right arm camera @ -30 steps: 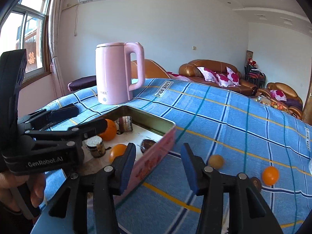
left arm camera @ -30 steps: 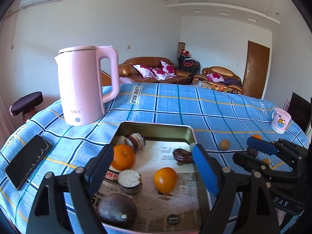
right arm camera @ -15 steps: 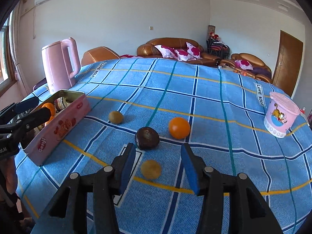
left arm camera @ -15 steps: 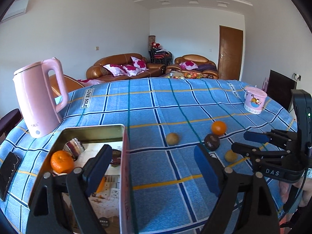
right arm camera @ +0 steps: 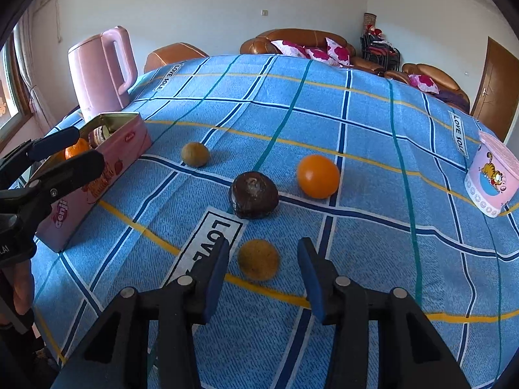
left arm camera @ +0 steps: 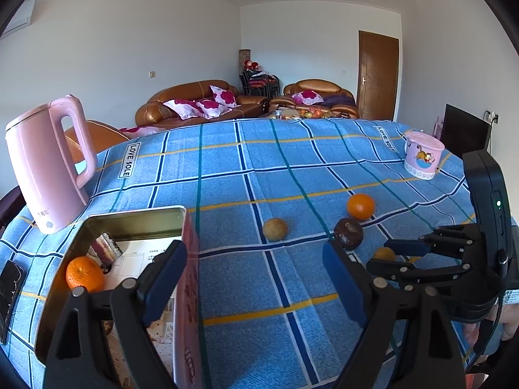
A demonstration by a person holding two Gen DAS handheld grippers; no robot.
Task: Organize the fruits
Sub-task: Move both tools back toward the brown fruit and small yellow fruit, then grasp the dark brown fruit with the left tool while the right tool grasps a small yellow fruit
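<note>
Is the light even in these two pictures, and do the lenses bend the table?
Left wrist view: sharp, dark corners, the blue checked tablecloth bulges like a dome. Right wrist view: sunlight is strong, the dark fruit and orange cast short shadows; stripes curve strongly.

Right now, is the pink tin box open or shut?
Open: the pink tin box has no lid on, and an orange shows inside.

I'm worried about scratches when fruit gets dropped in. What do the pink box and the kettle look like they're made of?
Pink box: apparently thin sheet metal, since its bare inner walls shine brassy and mirror-like, with printed pink paint outside. Kettle: probably moulded plastic on the outside, being smooth, satin pink with soft highlights; its inside isn't visible.
</note>
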